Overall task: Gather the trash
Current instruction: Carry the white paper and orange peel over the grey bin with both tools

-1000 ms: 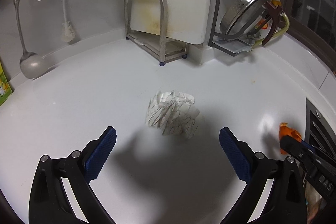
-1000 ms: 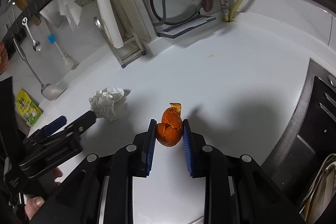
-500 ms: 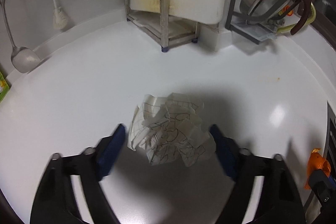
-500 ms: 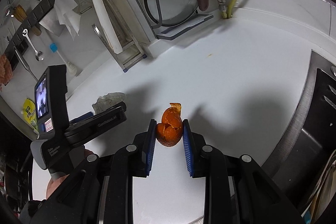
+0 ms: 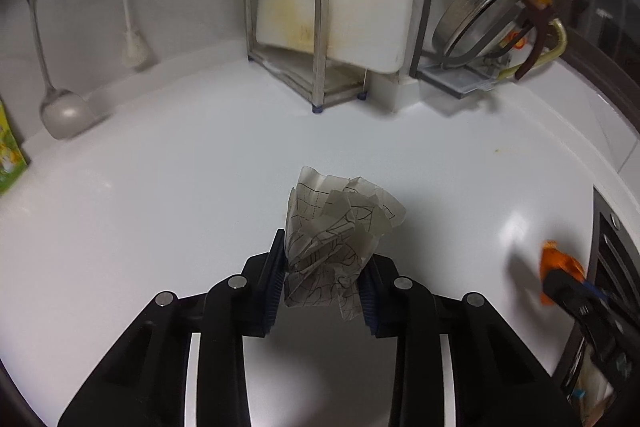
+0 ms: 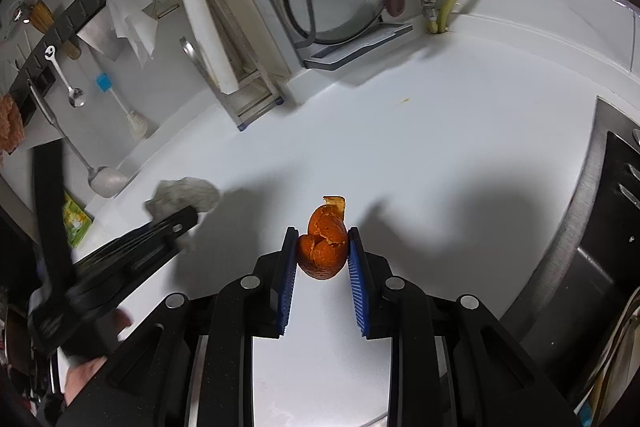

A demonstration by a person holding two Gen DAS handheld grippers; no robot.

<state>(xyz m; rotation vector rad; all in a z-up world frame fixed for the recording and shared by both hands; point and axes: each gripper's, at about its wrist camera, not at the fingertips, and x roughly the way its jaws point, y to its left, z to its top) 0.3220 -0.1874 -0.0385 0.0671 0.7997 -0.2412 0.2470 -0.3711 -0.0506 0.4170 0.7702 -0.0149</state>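
While the left tongs are closing on the crumpled line-printed white paper wad between their blue pads, squeeze gently and lift straight off the white tabletop, keeping the right tongs clamped on their torn orange peel.

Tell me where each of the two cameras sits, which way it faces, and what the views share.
Left wrist: on the left gripper, looking down along its closing fingers, which pinch the crumpled paper over the white counter.
Right wrist: on the right gripper, angled down at the orange peel it clamps; a hand shows lower left.
Shared: paper, peel, counter, cutting-board rack.
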